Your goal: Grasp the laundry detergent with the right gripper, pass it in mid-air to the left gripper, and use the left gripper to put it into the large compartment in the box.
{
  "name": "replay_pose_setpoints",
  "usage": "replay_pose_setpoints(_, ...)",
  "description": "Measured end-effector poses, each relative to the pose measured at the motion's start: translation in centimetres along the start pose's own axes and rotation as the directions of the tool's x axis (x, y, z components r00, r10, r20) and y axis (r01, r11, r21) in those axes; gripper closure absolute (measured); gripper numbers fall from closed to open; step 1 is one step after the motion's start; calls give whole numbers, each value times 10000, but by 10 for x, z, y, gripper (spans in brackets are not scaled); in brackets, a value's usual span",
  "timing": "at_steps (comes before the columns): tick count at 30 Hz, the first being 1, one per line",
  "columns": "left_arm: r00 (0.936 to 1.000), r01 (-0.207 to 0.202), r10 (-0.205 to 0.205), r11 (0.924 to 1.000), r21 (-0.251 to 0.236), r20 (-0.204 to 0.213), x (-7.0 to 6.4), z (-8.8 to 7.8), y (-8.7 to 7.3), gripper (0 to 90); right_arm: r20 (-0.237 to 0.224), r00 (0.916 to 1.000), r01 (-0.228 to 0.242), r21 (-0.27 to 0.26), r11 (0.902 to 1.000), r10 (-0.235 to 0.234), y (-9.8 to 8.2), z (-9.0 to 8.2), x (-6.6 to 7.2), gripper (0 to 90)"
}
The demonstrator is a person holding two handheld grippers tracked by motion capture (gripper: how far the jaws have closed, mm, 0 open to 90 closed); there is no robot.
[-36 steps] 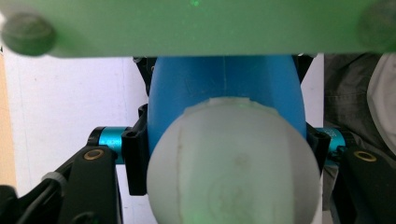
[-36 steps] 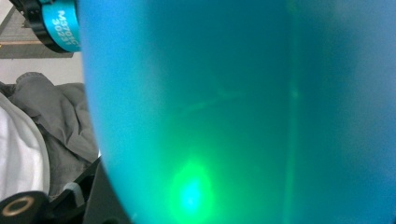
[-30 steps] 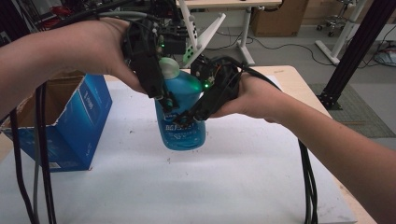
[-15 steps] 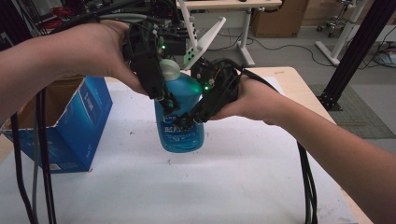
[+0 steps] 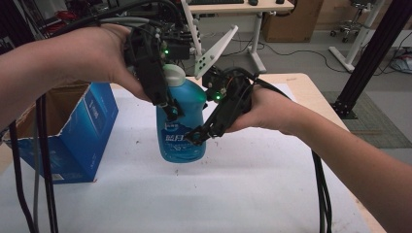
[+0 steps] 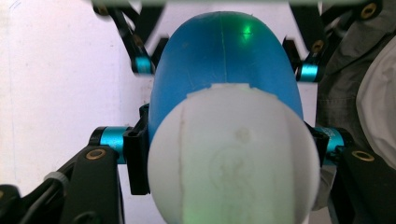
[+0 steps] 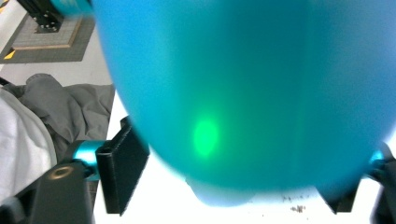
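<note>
Standing upright on the white table cover [image 5: 252, 194] just left of the middle of the high view, the blue detergent bottle [image 5: 180, 127] with its white cap [image 5: 173, 74] is out of the blue cardboard box [image 5: 73, 131] at the left edge, so the unpacking seems done and what is left looks like letting go or working on the cap.

The left gripper [image 5: 170, 108] comes down from the upper left and clamps the bottle's neck just under the cap; in the left gripper view its pads press both sides of the blue shoulder [image 6: 224, 60] below the cap [image 6: 233, 158].

The right gripper [image 5: 197, 137] reaches in from the right at the bottle's lower body. Its jaws have just been opening, and in the right gripper view they stand spread to either side of the bottle's belly [image 7: 243, 84]; the left pad [image 7: 122, 168] seems to sit at the wall without squeezing, so I judge this grip released with the bottle between the jaws.

The box stands open at the top, and nothing can be made out in the part of its brown inside that shows. The bottle is capped; how full it is cannot be told through the plastic.
</note>
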State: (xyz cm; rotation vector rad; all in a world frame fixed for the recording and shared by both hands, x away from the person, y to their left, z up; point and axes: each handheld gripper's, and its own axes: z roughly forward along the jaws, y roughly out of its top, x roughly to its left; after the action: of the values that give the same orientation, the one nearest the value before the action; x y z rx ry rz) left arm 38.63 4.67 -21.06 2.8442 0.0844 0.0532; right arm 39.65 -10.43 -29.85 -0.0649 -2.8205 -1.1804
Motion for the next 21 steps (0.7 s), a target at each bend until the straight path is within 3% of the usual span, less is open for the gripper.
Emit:
replay_pose_setpoints(1, 10000, 97, -97, 9999, -74, -21, 1, -4, -3, 384, 256, 9994, -228, 190, 9996, 223, -4, -2, -1, 126)
replay_pose_setpoints(6, 9992, 383, -385, 9989, -253, -71, 2, -13, -12, 384, 419, 9981, -459, 425, 9980, 441, -13, -6, -3, 126)
replay_pose_setpoints(9, 9964, 804, -813, 9959, -411, -230, 3, -23, -21, 384, 886, 9933, -831, 1041, 9911, 740, -26, -10, -5, 126)
replay_pose_setpoints(11, 9949, 951, -964, 9945, -437, -294, 4, -26, -23, 384, 990, 9920, -895, 1167, 9891, 781, -29, -11, -6, 126)
replay_pose_setpoints(13, 9924, 1151, -1172, 9920, -520, -383, 5, -32, -30, 384, 1508, 9848, -1115, 1721, 9788, 857, -38, -16, -7, 125)
replay_pose_setpoints(14, 9900, 1319, -1344, 9896, -568, -437, 6, -36, -33, 384, 1508, 9848, -1115, 1721, 9788, 857, -38, -16, -7, 125)
replay_pose_setpoints(16, 9860, 1550, -1585, 9857, -656, -525, 7, -44, -40, 384, 1813, 9791, -1298, 2072, 9696, 923, -45, -21, -8, 126)
replay_pose_setpoints(21, 9706, 2255, -2324, 9690, -1004, -622, 9, -61, -58, 384, 2374, 9637, -1840, 2600, 9479, 1219, -59, -36, -11, 126)
